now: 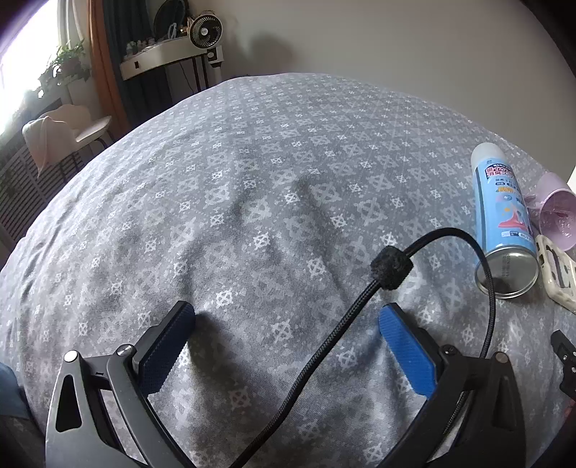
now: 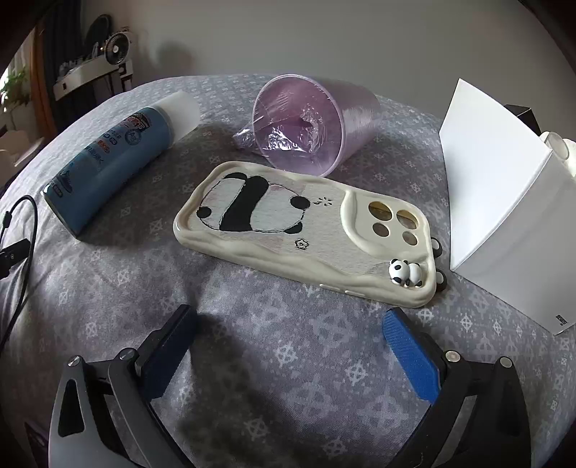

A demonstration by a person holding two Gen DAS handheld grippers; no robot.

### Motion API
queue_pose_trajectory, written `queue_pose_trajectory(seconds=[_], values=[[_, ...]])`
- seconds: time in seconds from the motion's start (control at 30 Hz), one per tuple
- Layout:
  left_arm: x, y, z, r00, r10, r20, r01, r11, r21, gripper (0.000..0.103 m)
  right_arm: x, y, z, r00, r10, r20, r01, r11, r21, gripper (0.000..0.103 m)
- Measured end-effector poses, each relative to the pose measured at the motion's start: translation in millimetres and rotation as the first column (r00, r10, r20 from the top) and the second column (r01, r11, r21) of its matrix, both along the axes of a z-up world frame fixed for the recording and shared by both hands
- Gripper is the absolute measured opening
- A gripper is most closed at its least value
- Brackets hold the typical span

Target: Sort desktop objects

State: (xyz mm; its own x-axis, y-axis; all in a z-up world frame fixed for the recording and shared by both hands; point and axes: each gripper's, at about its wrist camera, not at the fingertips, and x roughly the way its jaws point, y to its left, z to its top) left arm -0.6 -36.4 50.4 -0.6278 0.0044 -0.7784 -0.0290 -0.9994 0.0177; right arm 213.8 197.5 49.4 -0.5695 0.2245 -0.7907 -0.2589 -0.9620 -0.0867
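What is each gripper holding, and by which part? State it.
Nothing is held. The left gripper is open over bare cloth, and the right gripper is open short of the phone case, touching nothing.

A blue spray can (image 2: 115,169) carries red-and-white East Asian lettering, too blurred to read. A cream phone case (image 2: 306,234) bears a panda drawing. The white box's (image 2: 504,216) small label stays illegible.

Home: fan (image 1: 202,31), houseplant (image 1: 66,63), curtain (image 1: 104,61).
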Motion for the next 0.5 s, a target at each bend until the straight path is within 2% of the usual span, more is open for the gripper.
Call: queue_pose_trajectory(seconds=[0.5], values=[[-3.0,-1.2,-1.8,1.0,0.002,-0.007,-0.002,1.0,0.014,0.103,-0.8,0.6,0.3,1.0,0.0,0.0,0.0,1.0,-0.002,0.103]])
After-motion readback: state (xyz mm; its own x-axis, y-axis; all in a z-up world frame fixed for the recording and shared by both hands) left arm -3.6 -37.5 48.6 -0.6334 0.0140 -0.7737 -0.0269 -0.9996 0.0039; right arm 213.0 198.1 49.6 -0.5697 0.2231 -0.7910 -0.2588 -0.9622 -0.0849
